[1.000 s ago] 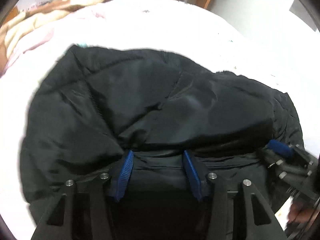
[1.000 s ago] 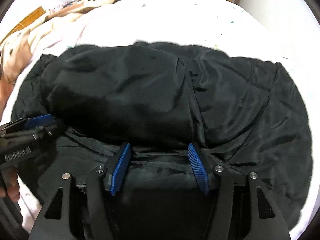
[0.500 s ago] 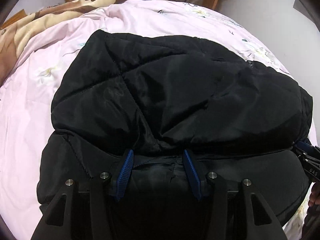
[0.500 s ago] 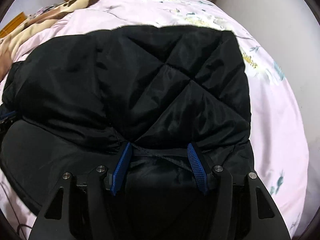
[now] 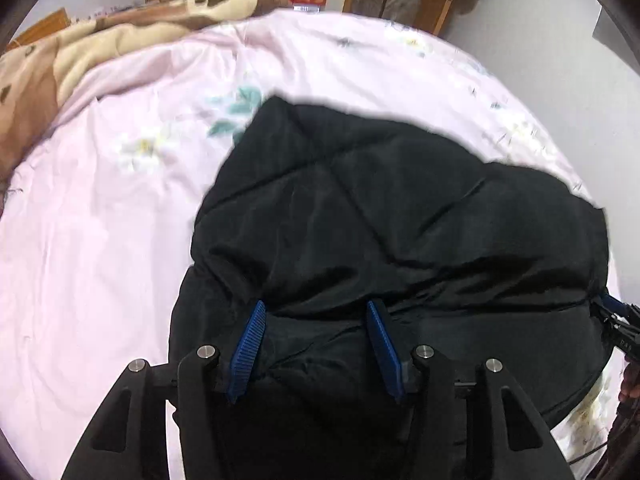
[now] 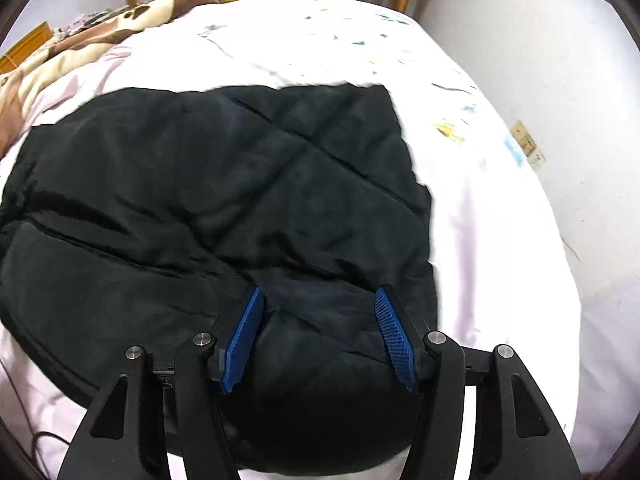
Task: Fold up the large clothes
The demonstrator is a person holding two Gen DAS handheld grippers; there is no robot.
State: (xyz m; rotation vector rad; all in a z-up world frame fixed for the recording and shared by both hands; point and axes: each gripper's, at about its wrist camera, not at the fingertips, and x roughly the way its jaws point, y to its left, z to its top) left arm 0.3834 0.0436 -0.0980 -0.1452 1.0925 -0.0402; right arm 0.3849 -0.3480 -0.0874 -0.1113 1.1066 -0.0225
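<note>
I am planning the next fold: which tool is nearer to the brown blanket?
Left. The left tool grips the black jacket on the side toward the brown blanket; the right tool grips its far side.

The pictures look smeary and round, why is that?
Left wrist view: the black coat's far edge and the pink bedsheet are smeared by motion; dark curved corners come from the fisheye lens. Right wrist view: the sheet glares almost white, and the coat's edges are soft too.

Black quilted jacket in right hand-held gripper
</note>
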